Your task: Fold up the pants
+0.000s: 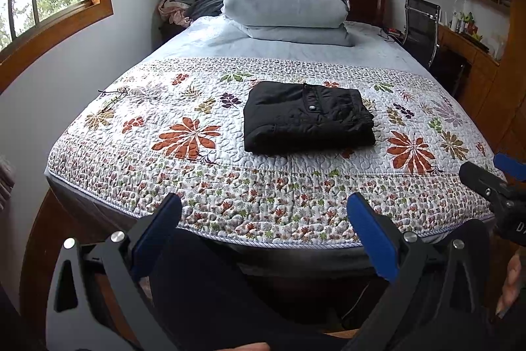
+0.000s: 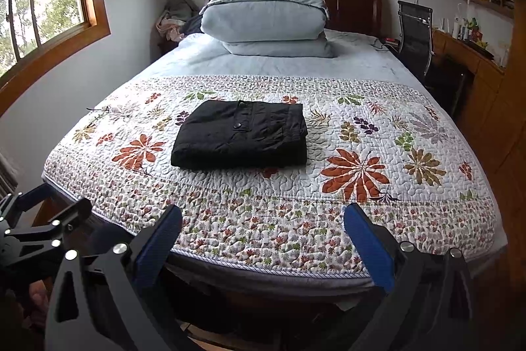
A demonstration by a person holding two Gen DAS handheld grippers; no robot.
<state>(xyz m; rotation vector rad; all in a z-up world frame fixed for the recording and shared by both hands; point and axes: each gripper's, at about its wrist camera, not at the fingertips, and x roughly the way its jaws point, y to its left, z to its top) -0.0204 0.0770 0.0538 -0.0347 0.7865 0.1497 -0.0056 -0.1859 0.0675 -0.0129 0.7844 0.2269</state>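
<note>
The black pants (image 1: 307, 117) lie as a compact folded square on the flowered quilt (image 1: 184, 186), at about one o'clock from the left gripper (image 1: 263, 219); folding looks finished; left gripper and right gripper (image 2: 263, 222) both hang empty, jaws spread, well short of the pants.

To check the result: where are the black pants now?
In both wrist views the folded black pants lie on the floral quilt, near the bed's middle, well short of the pillows.
</note>
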